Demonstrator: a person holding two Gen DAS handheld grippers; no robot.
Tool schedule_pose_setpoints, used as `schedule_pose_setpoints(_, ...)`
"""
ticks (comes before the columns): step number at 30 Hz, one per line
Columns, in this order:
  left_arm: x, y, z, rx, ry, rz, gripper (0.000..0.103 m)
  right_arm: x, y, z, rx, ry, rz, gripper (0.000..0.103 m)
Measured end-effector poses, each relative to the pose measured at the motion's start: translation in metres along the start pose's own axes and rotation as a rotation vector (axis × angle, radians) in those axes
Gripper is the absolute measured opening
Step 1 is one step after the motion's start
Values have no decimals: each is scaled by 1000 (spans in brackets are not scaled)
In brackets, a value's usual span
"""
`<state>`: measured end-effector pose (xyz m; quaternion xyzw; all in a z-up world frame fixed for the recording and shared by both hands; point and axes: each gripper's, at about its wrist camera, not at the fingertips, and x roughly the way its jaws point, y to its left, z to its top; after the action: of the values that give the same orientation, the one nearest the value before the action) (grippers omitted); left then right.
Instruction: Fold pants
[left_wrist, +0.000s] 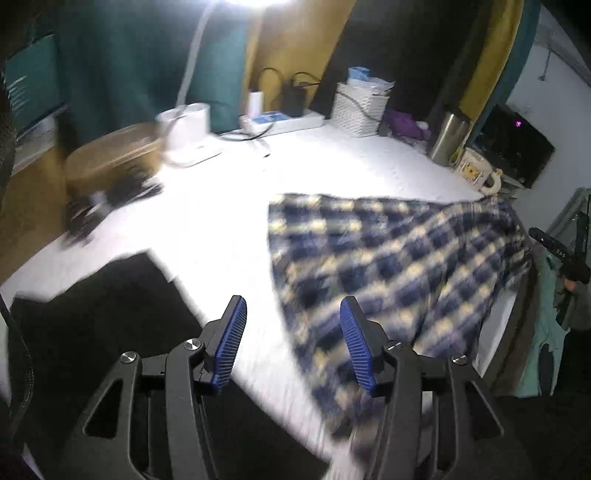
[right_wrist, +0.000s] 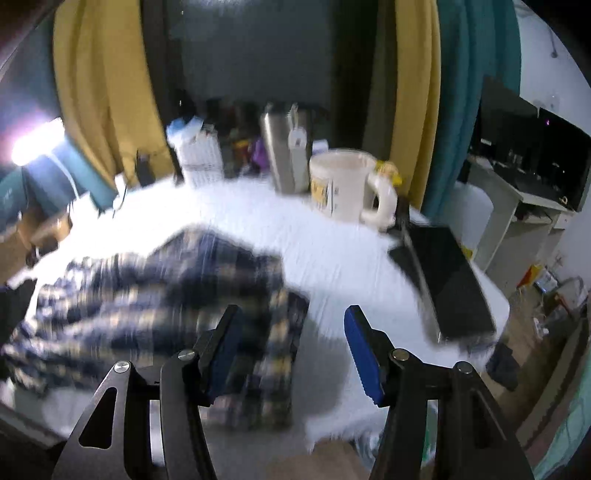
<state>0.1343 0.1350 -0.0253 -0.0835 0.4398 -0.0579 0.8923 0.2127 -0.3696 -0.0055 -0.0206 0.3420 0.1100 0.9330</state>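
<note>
The pants (left_wrist: 399, 280), a blue-and-cream plaid pair, lie flat on the white table (left_wrist: 207, 229), blurred in both views. In the left wrist view their long axis runs from the near table edge at about 6 o'clock up toward 2 o'clock, where the far end nears a cream mug (left_wrist: 476, 171). The left gripper (left_wrist: 291, 343) stands with its jaws partly apart and nothing between them; the cloth lies past its right-hand finger, from 1 to 4 o'clock, and bare tabletop shows in the gap. In the right wrist view the pants (right_wrist: 155, 306) spread from 12 round to 9 o'clock of the right gripper (right_wrist: 291, 350), a folded edge lying beneath the left-hand finger and part of the gap. Its jaws are also partly apart, gripping nothing. Farther off, at 2 o'clock, lies a dark flat slab (right_wrist: 454, 280); the mug (right_wrist: 343, 188) stands at 12 o'clock.
</note>
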Motion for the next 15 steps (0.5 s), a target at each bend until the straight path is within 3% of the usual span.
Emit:
schedule_pose_setpoints(8,60,-4,29,-27,59,-43,52,56,-9,39,10,79,122,58)
schedule_pose_setpoints(15,82,-13,27,-9,99,-60,52,95,15,36,-81,192,212,58)
